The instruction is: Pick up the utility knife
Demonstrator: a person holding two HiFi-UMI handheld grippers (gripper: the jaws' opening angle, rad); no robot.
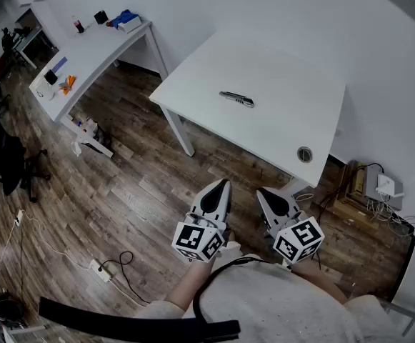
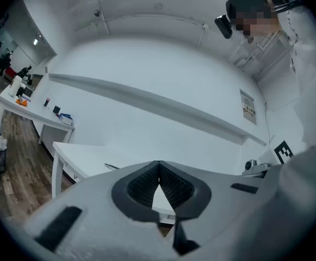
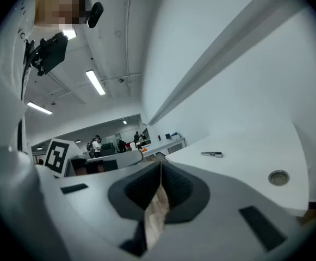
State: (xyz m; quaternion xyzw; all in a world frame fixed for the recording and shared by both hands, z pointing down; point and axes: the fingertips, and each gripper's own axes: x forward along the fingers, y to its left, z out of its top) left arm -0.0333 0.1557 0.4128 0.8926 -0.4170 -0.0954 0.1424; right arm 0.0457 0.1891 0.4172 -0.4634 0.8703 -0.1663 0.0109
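A dark grey utility knife (image 1: 237,98) lies flat near the middle of the white table (image 1: 278,127). It shows small and far in the right gripper view (image 3: 212,154) and as a thin sliver in the left gripper view (image 2: 112,167). My left gripper (image 1: 226,182) and right gripper (image 1: 259,191) hang side by side over the wood floor, short of the table's near edge. Both are shut with nothing between their tips, which meet in the left gripper view (image 2: 158,162) and the right gripper view (image 3: 161,163).
A cable grommet (image 1: 305,153) sits in the table's near right corner. A second white table (image 1: 86,56) with small items stands at the far left. Cables and a power strip (image 1: 98,269) lie on the floor; boxes and wires (image 1: 375,188) crowd the right wall.
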